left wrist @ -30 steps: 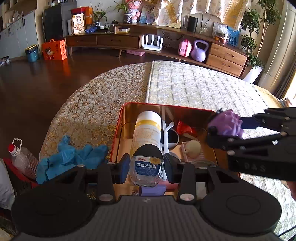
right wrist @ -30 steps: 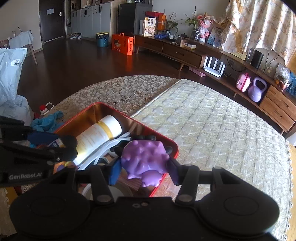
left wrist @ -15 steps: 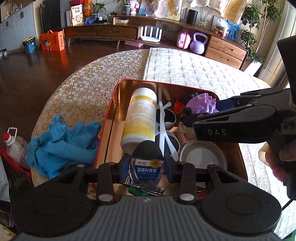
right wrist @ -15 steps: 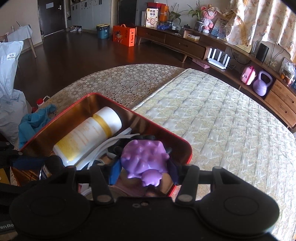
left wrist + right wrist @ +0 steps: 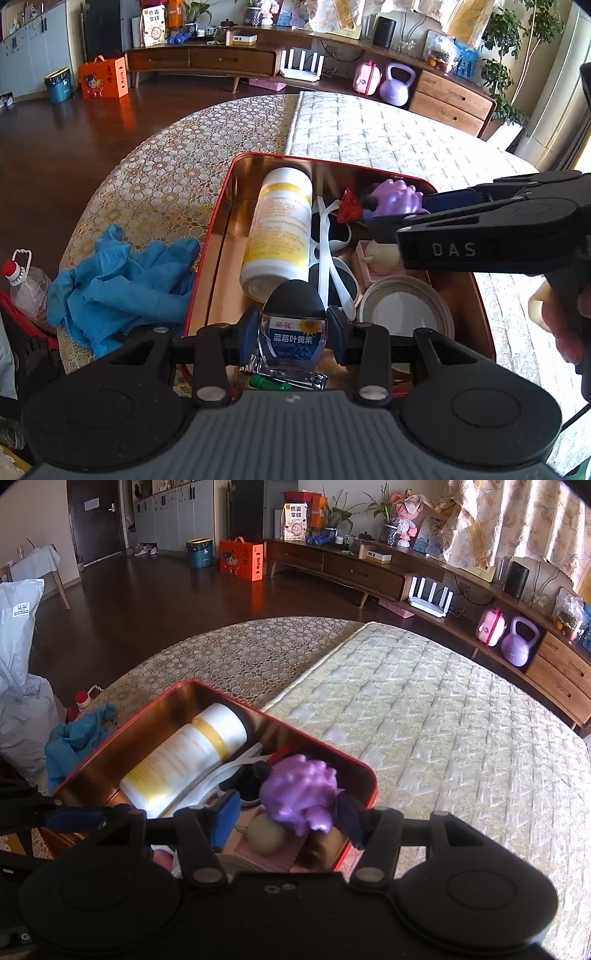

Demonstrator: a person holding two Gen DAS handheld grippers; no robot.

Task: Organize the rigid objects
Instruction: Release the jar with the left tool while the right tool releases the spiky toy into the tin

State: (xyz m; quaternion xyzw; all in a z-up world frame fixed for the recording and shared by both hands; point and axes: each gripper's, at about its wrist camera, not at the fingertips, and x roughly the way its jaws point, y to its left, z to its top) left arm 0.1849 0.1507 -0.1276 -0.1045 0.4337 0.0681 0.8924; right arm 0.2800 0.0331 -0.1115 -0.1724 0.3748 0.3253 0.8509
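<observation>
The left gripper [image 5: 291,332] is squeezing a small clear bottle with a black cap [image 5: 292,325], fingers closed against its sides, over the near edge of a red tin box [image 5: 207,254]. The right gripper [image 5: 286,812] is standing with its fingers parted; a purple spiky toy [image 5: 301,795] is resting against the right finger only, at the box's far right corner. A white-and-yellow bottle [image 5: 279,229] is lying inside beside white sunglasses [image 5: 325,254]. The box's near contents are being partly hidden by the grippers.
</observation>
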